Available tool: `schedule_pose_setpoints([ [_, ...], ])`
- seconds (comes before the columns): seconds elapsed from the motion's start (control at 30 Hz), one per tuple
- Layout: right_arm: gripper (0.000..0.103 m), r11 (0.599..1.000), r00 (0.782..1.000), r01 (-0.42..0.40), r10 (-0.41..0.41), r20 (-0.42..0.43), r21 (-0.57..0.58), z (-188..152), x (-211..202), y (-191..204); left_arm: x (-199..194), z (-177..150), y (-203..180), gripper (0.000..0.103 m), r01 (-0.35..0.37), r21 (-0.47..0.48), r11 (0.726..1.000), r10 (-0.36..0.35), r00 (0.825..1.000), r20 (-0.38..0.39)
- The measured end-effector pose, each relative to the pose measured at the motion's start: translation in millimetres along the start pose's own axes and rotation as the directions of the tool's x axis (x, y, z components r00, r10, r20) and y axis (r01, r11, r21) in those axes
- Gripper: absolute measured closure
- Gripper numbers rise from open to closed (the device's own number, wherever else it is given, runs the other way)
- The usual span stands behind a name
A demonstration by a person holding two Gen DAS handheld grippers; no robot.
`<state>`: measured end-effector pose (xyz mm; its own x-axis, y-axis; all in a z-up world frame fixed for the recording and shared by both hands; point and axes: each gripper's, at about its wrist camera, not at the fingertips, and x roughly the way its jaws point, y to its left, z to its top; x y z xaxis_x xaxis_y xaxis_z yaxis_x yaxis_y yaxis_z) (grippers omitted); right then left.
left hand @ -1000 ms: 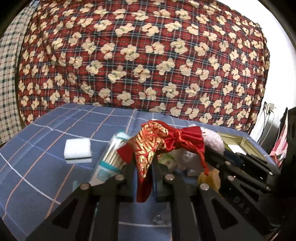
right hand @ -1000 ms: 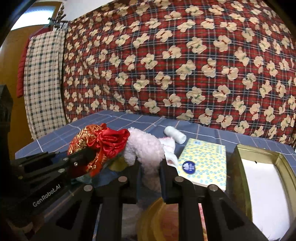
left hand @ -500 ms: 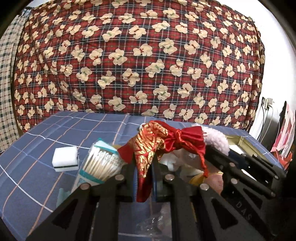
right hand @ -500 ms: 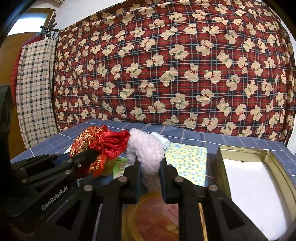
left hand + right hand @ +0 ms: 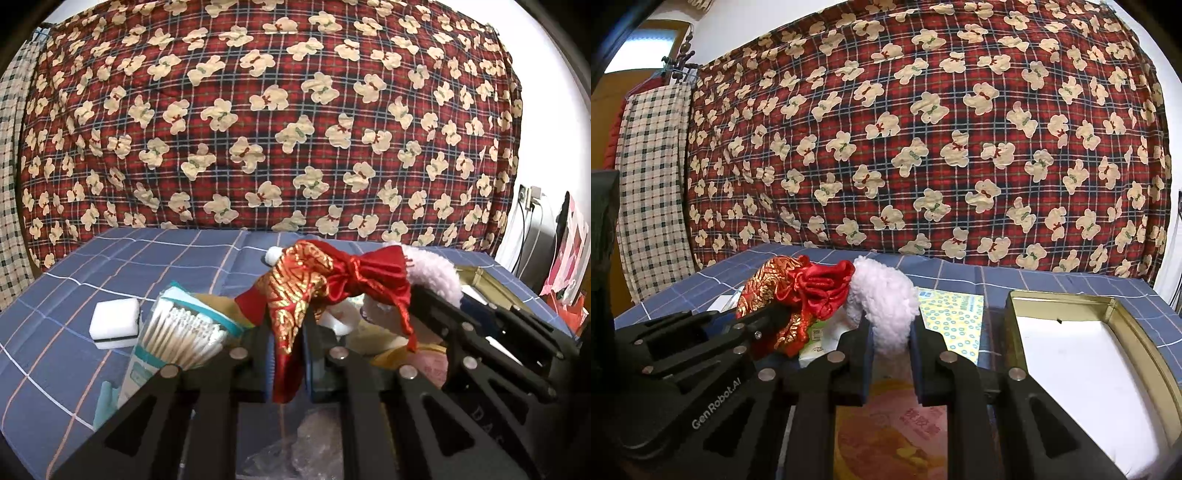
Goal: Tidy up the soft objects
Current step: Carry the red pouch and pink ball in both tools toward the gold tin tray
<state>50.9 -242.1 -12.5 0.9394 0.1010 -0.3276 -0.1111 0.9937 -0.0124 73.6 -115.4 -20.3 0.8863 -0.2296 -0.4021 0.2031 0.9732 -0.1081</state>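
My left gripper (image 5: 288, 343) is shut on a red and gold brocade pouch (image 5: 314, 280), held above the blue checked table. My right gripper (image 5: 890, 336) is shut on a white fluffy plush (image 5: 882, 299), held up right beside the pouch. The pouch also shows in the right wrist view (image 5: 798, 291), pinched by the left gripper's black fingers (image 5: 764, 321). The plush shows in the left wrist view (image 5: 432, 273), behind the pouch. An open gold tin (image 5: 1108, 306) with a white lining stands at the right, below and right of the plush.
A pack of cotton swabs (image 5: 177, 332) and a white sponge (image 5: 114, 323) lie on the table (image 5: 55, 332) at the left. A yellow patterned packet (image 5: 953, 325) and a round orange packet (image 5: 886, 432) lie under the right gripper. A bear-print quilt (image 5: 277, 122) fills the back.
Both grippers have risen together with the pouch and the plush. The table items now sit lower and farther off in both views.
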Motion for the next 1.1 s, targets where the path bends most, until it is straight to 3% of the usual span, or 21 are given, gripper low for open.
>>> schedule_pose_setpoints([
  [1.1, 0.084, 0.998, 0.998, 0.052, -0.052, 0.029, 0.021, -0.1, -9.9, -19.4, 0.2, 0.1, -18.7, 0.093, -0.015, 0.025, 1.000, 0.015, 1.000, 0.008],
])
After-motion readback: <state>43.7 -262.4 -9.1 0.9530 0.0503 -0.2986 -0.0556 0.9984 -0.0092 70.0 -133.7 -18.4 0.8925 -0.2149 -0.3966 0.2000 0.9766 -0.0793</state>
